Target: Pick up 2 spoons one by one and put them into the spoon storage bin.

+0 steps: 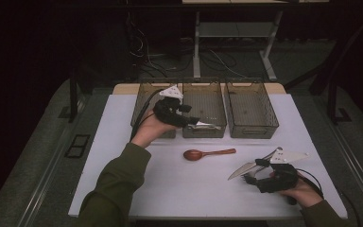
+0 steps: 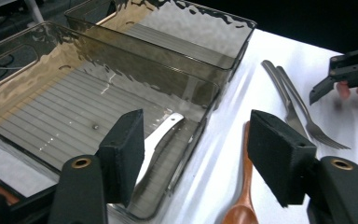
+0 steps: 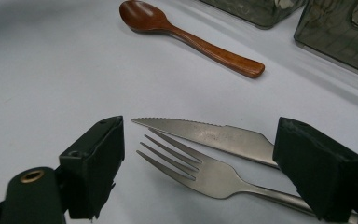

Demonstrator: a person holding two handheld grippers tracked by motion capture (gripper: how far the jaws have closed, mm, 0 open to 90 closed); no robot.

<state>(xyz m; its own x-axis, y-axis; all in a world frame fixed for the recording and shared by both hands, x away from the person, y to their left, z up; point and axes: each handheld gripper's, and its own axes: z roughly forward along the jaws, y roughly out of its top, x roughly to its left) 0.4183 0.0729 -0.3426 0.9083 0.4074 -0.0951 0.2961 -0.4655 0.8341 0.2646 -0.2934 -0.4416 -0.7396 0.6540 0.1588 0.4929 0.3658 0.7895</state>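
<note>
The work in hand looks like sorting cutlery into the three smoky plastic bins at the far edge of the white table (image 1: 123, 123). The left gripper (image 1: 192, 121) hangs over the near end of the middle bin (image 2: 121, 70), its jaws standing apart with nothing pressed between them; below them a metal piece (image 2: 161, 135), probably a knife or a handle, lies on the ribbed floor against the near wall, which fits a piece already set down in its compartment. The right gripper (image 3: 198, 165) sits low at the near right of the table with its jaws wide, straddling a serrated knife (image 3: 205, 135) and a fork (image 3: 200, 175) that lie side by side and touching on the table top; the pads do not press on either, so this reads as lining up for a pick, not a grip. The wooden spoon (image 1: 209, 153) lies alone on the table between the two hands, bowl to the left, well apart from the bins. Much is hard to read: the high view is dark, the tinted, rippled bin walls blur what lies inside, and the metal piece in the middle bin is partly covered by the left gripper's own jaw, so its type stays uncertain. The fork and knife handles run out of the right gripper view at its lower edge.
</note>
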